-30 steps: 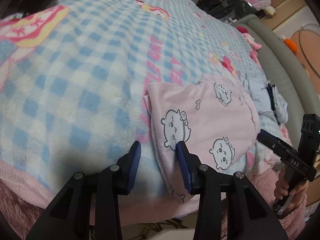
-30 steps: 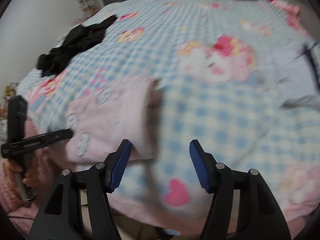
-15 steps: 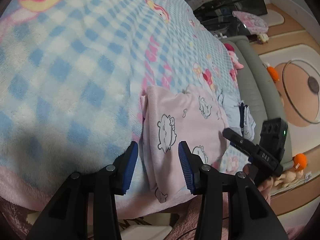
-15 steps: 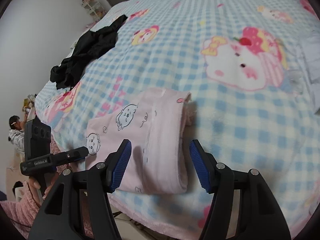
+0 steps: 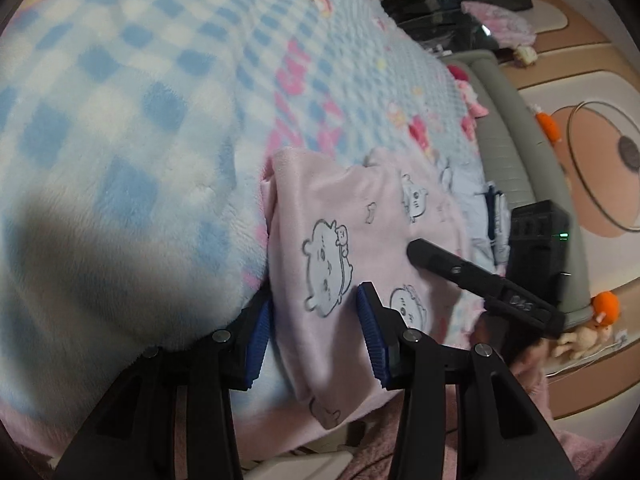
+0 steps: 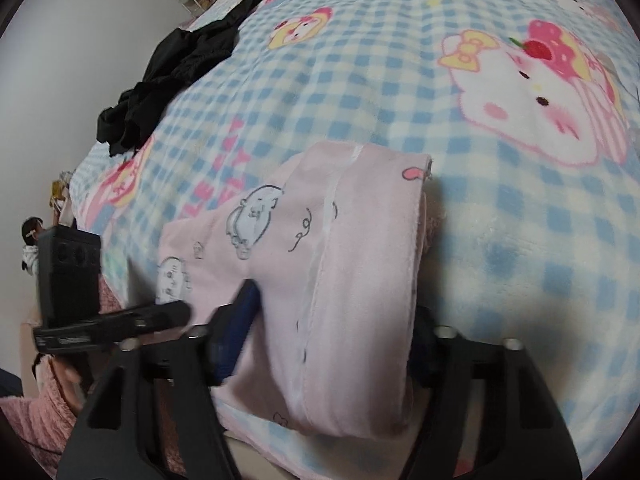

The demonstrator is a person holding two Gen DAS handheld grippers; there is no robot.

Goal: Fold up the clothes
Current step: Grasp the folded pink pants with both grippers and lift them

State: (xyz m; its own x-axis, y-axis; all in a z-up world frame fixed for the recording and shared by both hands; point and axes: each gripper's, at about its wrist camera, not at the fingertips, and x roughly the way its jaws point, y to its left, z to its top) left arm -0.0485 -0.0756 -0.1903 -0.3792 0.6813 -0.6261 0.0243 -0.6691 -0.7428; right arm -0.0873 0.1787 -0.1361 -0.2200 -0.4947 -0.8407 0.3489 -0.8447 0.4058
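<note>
My left gripper (image 5: 312, 320) and right gripper (image 6: 332, 332) both gape astride the folded pink pyjama (image 5: 360, 232) at the blanket's (image 6: 360, 80) near edge.

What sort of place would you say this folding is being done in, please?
Probably a bedroom at home: a fluffy blue-checked cartoon blanket covers a bed, bearing a folded pink animal-print garment and a crumpled black garment.

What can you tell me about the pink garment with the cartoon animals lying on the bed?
The pink garment looks like soft fleece, pale pink with outlined white cartoon animals and small doodles. It lies folded in several layers near the edge of the blue checked blanket, one stitched band along a fold. The left gripper and the right gripper each straddle an end of it, open.
</note>
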